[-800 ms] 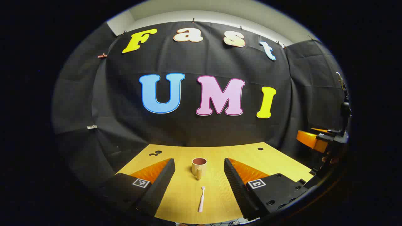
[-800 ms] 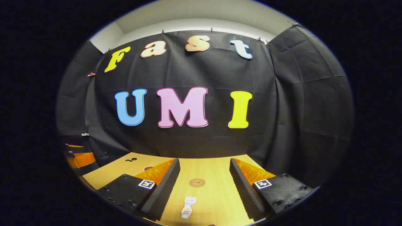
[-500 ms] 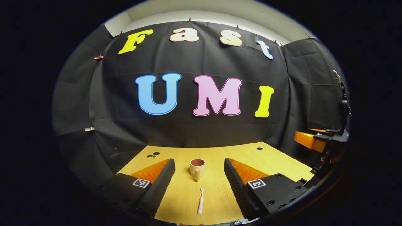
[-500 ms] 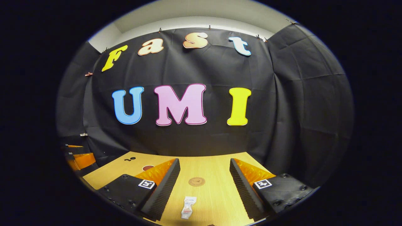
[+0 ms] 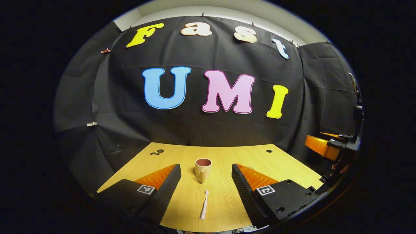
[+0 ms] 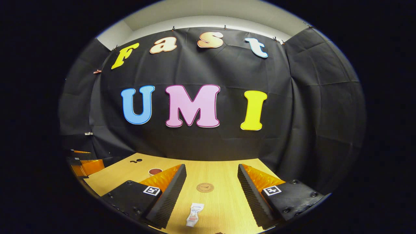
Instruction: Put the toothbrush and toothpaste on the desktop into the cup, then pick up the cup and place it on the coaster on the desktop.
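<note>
Toothbrush lies lengthwise, head toward cup.

On the tabletop: one cup, one toothbrush, one toothpaste tube, one coaster, and two hand-held grippers.

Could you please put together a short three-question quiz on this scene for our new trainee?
1. True or false: the toothbrush already stands in the cup.
2. What lies nearest between the right gripper's fingers? A) the toothpaste B) a spoon C) a plate
3. Fill in: beyond the toothpaste, flat on the desktop, lies the round ____.

Key:
1. False; it lies on the desktop in front of the cup, between the open left gripper's fingers.
2. A
3. coaster
</note>
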`<state>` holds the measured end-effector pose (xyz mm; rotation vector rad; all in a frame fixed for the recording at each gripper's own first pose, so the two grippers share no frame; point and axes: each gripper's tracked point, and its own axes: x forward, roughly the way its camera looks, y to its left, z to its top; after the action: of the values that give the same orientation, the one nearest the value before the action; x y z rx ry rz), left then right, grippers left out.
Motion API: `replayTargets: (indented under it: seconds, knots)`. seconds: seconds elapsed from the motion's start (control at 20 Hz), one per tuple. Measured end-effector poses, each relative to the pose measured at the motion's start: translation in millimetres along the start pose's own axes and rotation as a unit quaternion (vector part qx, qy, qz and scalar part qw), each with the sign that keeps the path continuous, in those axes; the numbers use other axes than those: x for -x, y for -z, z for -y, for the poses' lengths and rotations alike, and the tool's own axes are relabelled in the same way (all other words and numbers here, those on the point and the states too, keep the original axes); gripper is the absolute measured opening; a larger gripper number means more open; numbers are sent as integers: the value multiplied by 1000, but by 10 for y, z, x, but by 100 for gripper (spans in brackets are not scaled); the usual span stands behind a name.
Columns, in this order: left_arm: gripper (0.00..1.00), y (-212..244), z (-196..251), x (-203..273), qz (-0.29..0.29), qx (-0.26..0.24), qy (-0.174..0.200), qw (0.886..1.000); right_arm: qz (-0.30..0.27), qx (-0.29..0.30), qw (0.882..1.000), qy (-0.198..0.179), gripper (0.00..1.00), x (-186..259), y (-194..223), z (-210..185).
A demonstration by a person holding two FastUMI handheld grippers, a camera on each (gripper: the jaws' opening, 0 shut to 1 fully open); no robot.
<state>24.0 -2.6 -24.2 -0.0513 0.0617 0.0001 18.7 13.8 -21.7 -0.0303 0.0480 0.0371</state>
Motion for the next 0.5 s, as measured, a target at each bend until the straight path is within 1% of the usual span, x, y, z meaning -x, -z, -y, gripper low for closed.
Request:
replayTargets:
  seconds: [0.25,0.35,0.5]
  knots:
    - [97,83,-61,-31,-8,3,-9,1000,-29,2,1000,-4,98,-142,158,-54]
    - [97,171,-107,-55,-19,1,-17,1000,-51,3,999,-7,98,-224,271,-98]
    - [97,301,-147,-58,-34,2,-30,999,-103,-7,995,7,98,-349,553,-78]
